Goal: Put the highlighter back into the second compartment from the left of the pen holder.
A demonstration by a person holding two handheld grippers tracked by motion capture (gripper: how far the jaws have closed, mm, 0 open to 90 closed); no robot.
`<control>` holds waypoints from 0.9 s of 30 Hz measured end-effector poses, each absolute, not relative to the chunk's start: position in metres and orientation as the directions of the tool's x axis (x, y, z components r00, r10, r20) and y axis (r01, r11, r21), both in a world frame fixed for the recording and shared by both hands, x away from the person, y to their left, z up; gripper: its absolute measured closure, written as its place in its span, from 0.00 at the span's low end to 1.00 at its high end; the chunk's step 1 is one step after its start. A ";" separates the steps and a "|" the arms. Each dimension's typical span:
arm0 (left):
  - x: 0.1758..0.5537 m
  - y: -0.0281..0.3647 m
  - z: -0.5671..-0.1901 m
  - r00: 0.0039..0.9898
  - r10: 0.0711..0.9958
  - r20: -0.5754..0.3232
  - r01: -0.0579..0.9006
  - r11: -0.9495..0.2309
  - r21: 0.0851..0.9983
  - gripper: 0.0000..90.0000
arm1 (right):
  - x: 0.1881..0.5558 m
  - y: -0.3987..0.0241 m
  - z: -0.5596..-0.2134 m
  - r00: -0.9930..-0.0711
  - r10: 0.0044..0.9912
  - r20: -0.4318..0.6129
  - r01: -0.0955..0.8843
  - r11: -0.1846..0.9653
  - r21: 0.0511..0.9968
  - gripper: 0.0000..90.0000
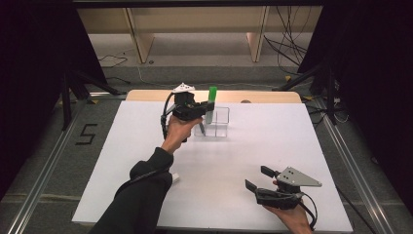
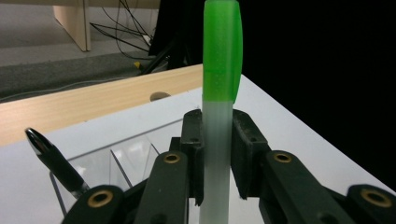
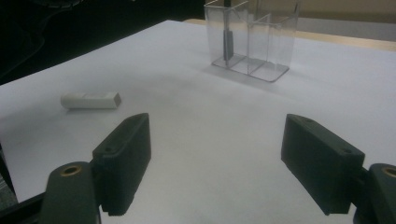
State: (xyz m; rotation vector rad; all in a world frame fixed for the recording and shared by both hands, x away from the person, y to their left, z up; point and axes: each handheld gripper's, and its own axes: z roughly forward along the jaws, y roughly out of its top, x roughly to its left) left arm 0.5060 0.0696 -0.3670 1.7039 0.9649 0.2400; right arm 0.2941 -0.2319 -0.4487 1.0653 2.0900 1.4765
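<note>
Left gripper point(image 1: 202, 111) clamped on a green-capped marker point(image 1: 212, 103), frosted barrel pinched between the pads, cap up, held upright right over the clear organizer point(image 1: 216, 122) at the far middle of the table point(image 1: 146, 146). Step in hand, by the look of it: lowering the marker into one of the compartments. Best done by keeping the barrel vertical, lining the tip up over an open cell rather than over a divider wall, sinking slowly until the tip meets the base, and only then easing the pads apart so nothing topples against the thin acrylic. Worth steering clear of the black pen point(image 2: 53, 161) leaning in a neighbouring cell. Right gripper point(image 1: 257, 179) resting low near the front right corner of the table, jaws spread wide, nothing between them. Count: one green-capped marker, one black pen, one clear organizer with what looks like three or four cells, though hard to be sure through the transparent walls, one small white cap-like piece point(image 3: 91, 100) lying loose on the table by the left sleeve, two grippers.
</note>
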 end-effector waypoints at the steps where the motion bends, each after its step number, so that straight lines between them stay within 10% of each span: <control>1: 0.506 0.070 -0.367 0.647 0.700 -0.304 0.476 -0.058 0.878 0.85 | 0.294 -0.232 -0.449 -0.648 0.752 0.119 0.367 0.171 0.915 0.28; 27: 0.543 0.055 -0.381 0.549 0.789 -0.275 0.470 -0.019 0.883 0.85 | 0.284 -0.231 -0.449 -0.657 0.744 0.126 0.358 0.160 0.920 0.26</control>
